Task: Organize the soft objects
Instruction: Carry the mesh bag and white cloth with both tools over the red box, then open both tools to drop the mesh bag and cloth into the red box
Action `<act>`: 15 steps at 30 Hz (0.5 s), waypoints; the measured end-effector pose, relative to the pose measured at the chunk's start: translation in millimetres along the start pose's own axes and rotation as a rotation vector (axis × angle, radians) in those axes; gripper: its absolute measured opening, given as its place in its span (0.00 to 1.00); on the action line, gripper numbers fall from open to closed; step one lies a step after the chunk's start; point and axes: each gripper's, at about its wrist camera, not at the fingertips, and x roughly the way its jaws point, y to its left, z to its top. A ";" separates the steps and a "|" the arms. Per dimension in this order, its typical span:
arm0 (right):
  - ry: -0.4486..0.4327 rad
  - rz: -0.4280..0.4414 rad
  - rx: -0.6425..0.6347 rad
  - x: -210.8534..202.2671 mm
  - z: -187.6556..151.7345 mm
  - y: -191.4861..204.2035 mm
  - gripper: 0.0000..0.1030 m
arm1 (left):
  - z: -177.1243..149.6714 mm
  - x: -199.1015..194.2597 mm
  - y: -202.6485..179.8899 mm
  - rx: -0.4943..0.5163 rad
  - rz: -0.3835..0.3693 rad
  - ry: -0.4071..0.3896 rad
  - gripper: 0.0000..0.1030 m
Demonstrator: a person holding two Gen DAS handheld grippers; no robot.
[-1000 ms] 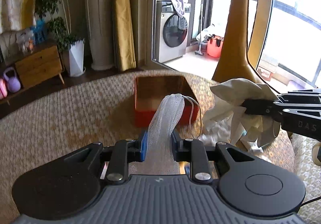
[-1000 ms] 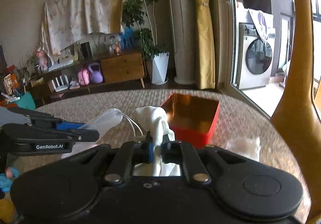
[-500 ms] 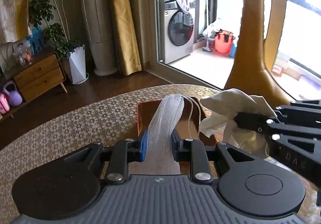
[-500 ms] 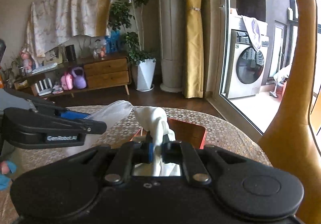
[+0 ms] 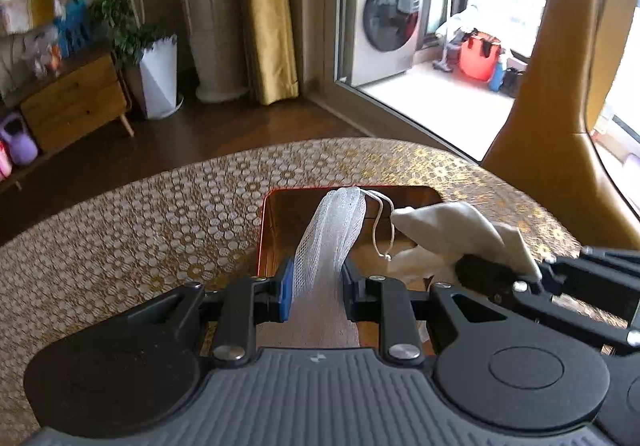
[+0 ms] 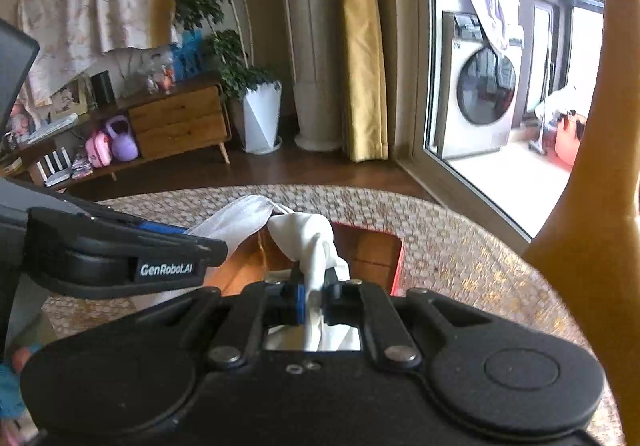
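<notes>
Mesh bag: a white net drawstring pouch [image 5: 334, 242] with a thin white cord hanging off its tip, pinched between the two pads of the left gripper [image 5: 316, 288]; it sticks out forward over the open box.
Cloth: a crumpled cream-white fabric piece [image 6: 310, 246], clamped tight in the right gripper [image 6: 314, 298], whose jaws are nearly together on a thin fold; the bunched end stands up past the fingertips.
Box: a red-walled rectangular container with a glossy brown inside [image 5: 280, 222], resting on the table; both soft things hang above its opening, not lying in it.
Grippers: side by side and near each other, the mesh bag's tip and the cloth just beside one another; whether they touch cannot be told.
Table: a round top covered in a gold-and-white dotted lace-pattern cloth [image 5: 160, 214].
Background: a tall yellow-brown giraffe figure [image 6: 592, 206] at the table's right edge, a washing machine [image 6: 480, 86] behind glass.
</notes>
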 end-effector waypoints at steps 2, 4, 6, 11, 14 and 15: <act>0.022 0.009 0.020 11.4 -3.6 -3.2 0.07 | 1.8 13.0 0.0 -0.012 0.000 0.026 0.23; 0.044 0.007 0.024 21.1 -8.6 -4.8 0.07 | 2.3 23.9 1.9 -0.035 0.004 0.046 0.23; 0.066 0.007 0.021 28.8 -12.0 -4.9 0.07 | 1.2 33.7 3.3 -0.052 0.005 0.061 0.23; 0.108 0.003 -0.004 42.1 -19.9 0.6 0.07 | -6.1 51.9 8.0 -0.088 0.000 0.096 0.24; 0.120 -0.001 -0.033 45.8 -23.4 4.7 0.07 | -10.1 59.1 9.9 -0.093 -0.011 0.104 0.29; 0.126 0.000 -0.036 46.1 -24.5 6.0 0.07 | -12.1 58.9 9.7 -0.093 -0.012 0.102 0.33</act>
